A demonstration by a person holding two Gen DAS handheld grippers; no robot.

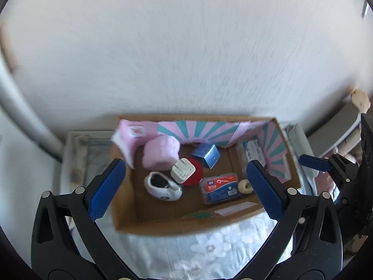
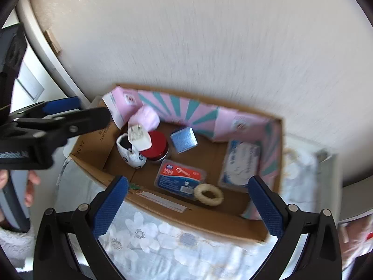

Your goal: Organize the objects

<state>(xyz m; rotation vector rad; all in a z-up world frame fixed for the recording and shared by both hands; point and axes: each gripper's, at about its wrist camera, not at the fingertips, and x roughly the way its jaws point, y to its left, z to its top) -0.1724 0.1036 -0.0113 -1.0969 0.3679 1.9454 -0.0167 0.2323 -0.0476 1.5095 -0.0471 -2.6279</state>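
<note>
An open cardboard box [image 1: 126, 217] [image 2: 163, 206] stands on a floral cloth against the wall. In it lie a pink fluffy roll [image 1: 160, 152], a white charger [image 1: 183, 170] on a red round tin [image 1: 194, 173], a white baby shoe [image 1: 163, 186], a blue cube box [image 1: 207, 155], a floss-pick case [image 1: 220, 187] [image 2: 180, 179], a cream ring [image 1: 244, 186] [image 2: 208, 193] and a white wipes pack [image 2: 240, 163]. My left gripper [image 1: 186, 189] is open and empty above the box. My right gripper [image 2: 187, 206] is open and empty over the box's near wall.
The floral cloth [image 2: 149, 240] covers the table in front of the box. A white textured wall [image 1: 186, 46] rises right behind it. A pink tissue pack [image 1: 130, 137] leans in the box's back left corner. The left gripper's body [image 2: 46, 126] shows at left in the right wrist view.
</note>
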